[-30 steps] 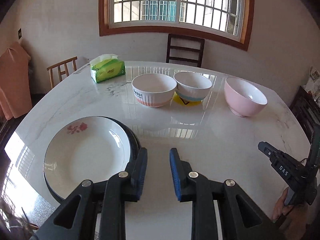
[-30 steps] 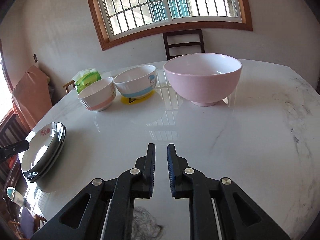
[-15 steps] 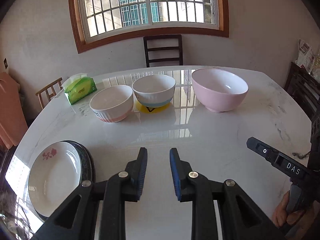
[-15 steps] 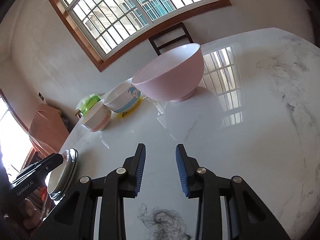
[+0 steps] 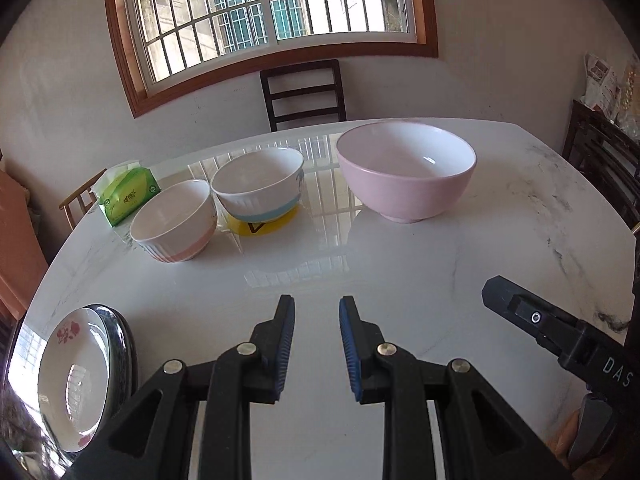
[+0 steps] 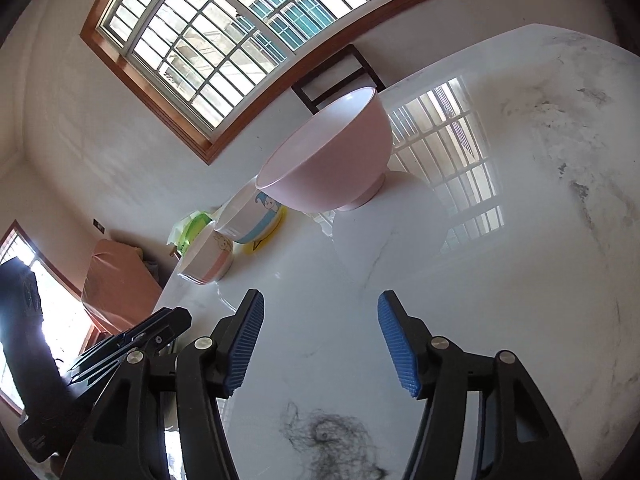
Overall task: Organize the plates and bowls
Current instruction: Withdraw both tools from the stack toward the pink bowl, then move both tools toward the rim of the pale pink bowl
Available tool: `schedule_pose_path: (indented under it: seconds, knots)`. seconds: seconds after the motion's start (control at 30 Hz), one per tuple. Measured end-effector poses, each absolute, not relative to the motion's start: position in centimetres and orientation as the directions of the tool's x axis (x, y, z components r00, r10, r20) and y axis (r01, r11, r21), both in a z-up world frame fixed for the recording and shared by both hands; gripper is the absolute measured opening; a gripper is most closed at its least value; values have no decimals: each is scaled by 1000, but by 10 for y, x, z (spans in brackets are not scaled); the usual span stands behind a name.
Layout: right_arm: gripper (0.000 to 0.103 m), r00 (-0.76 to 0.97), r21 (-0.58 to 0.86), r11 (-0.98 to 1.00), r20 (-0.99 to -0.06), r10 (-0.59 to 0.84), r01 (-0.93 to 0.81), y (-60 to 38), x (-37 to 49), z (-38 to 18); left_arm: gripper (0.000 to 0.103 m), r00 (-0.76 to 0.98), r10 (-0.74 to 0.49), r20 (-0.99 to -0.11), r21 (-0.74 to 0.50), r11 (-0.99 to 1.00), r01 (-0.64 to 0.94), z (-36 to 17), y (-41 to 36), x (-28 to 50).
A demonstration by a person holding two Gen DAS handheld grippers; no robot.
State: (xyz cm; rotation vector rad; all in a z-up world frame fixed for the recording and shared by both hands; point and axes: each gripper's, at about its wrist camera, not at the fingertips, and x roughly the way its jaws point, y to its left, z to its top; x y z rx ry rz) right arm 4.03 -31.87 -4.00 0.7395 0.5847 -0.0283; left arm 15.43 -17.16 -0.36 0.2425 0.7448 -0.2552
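Your right gripper (image 6: pixel 320 344) spread wide and empty, your left gripper (image 5: pixel 317 344) parted narrowly, empty, 3 bowls in a row ahead, pink bowl (image 5: pixel 406 170) rightmost, plates (image 5: pixel 76 376) stacked at table's (image 5: pixel 500 240) left edge

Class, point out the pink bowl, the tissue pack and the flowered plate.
pink bowl (image 5: pixel 404 190), left wrist view, on its outer wall.
tissue pack (image 5: pixel 128 197), left wrist view, on its green front.
flowered plate (image 5: pixel 76 380), left wrist view, on its white inner surface.

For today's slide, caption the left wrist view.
Open left gripper over a marble table: three bowls ahead, stacked plates left.
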Motion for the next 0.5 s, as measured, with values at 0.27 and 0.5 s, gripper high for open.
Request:
schedule_pose_path:
  seconds: [0.27, 0.5]
  knots:
    - [67, 852, 678, 696, -490, 185, 238, -328, 37, -46, 24, 697, -148, -701, 102, 947, 304, -9, -183, 171]
    - [67, 854, 667, 696, -498, 151, 266, -327, 32, -45, 24, 719, -129, -683, 135, 945, 297, -1, -191, 187]
